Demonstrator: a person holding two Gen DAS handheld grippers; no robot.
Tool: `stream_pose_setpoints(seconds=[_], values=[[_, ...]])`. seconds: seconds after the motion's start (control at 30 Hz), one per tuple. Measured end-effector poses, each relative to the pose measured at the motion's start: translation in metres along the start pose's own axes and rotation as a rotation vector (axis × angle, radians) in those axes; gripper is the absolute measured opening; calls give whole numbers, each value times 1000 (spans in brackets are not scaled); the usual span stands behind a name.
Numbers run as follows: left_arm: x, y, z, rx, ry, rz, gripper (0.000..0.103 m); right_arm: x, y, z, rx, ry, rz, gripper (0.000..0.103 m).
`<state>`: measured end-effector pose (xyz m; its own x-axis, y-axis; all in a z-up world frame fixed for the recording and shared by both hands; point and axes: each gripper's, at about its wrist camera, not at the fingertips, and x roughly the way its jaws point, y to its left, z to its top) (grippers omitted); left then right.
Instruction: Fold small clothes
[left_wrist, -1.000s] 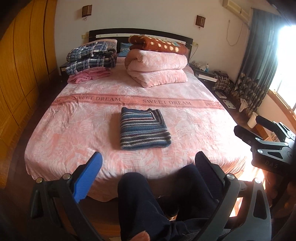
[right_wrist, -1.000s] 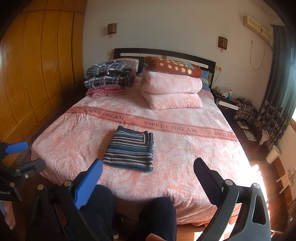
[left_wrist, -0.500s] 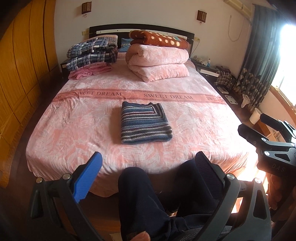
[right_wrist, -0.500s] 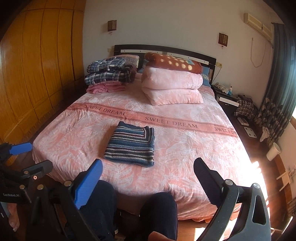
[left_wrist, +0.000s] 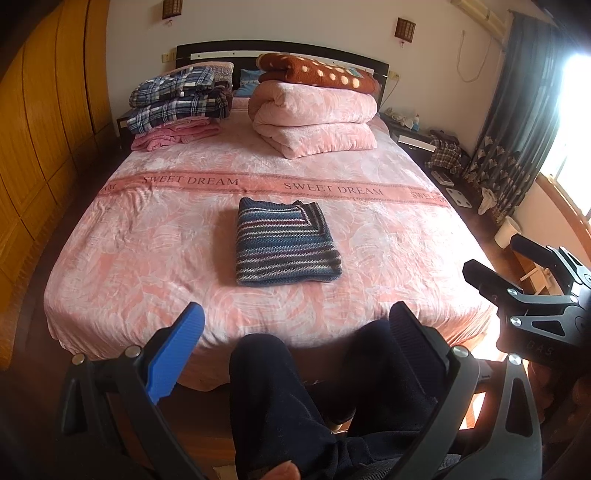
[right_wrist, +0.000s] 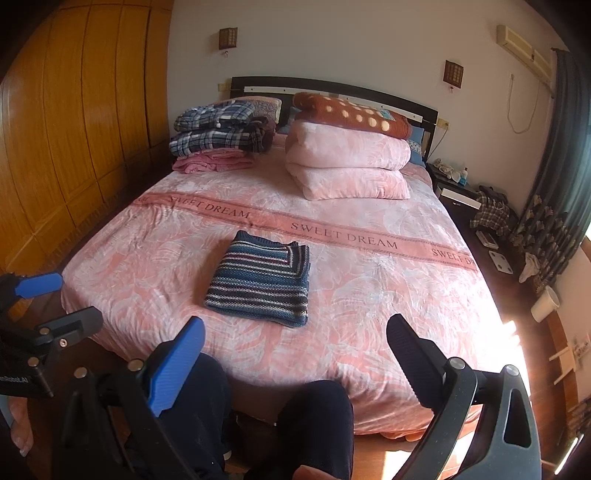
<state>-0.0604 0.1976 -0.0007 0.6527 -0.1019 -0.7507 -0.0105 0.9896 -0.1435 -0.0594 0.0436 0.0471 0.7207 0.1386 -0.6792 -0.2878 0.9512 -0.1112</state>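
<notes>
Room: bedroom, with a wooden wardrobe wall (right_wrist: 74, 140) seen on the left and a dark patterned curtain (left_wrist: 517, 122) on the right by a bright window.
Bed: a wide bed (left_wrist: 155, 258) is covered by a pink leaf-patterned sheet crossed by a band on which "SWEET DREAM" is printed; a dark headboard (right_wrist: 332, 88) is set against the white wall.
Task item: a striped knitted sweater (left_wrist: 284, 242), blue and grey, is laid folded into a neat rectangle near the middle of the bed, on the near side of the printed band (right_wrist: 260, 278).
Far end of bed: a stack of plaid garments (left_wrist: 181, 99) is piled on a folded pink cloth (left_wrist: 173, 134) at the left; a folded pink quilt (left_wrist: 314, 118) is topped by a brown dotted blanket (left_wrist: 317, 72) at the right.
Left tongs: the left tongs (left_wrist: 295, 325) are held wide apart and empty, off the foot of the bed, well apart from the sweater; one blue finger and one black finger are seen.
Right tongs: the right tongs (right_wrist: 295, 339) are likewise spread wide and nothing is gripped; they are also seen at the right edge of the left wrist view (left_wrist: 517, 266).
Person: legs in dark trousers (left_wrist: 295, 398) are seen below both tongs, at the foot of the bed.
Bedside: a nightstand (right_wrist: 458, 188) with small items is placed beside the headboard.
</notes>
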Motion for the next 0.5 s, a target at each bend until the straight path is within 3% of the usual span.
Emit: stream_pose_setpoints(seconds=[0.5], values=[[4, 0, 7, 5, 1, -8, 100, 8, -5, 4, -1, 9, 2, 99]])
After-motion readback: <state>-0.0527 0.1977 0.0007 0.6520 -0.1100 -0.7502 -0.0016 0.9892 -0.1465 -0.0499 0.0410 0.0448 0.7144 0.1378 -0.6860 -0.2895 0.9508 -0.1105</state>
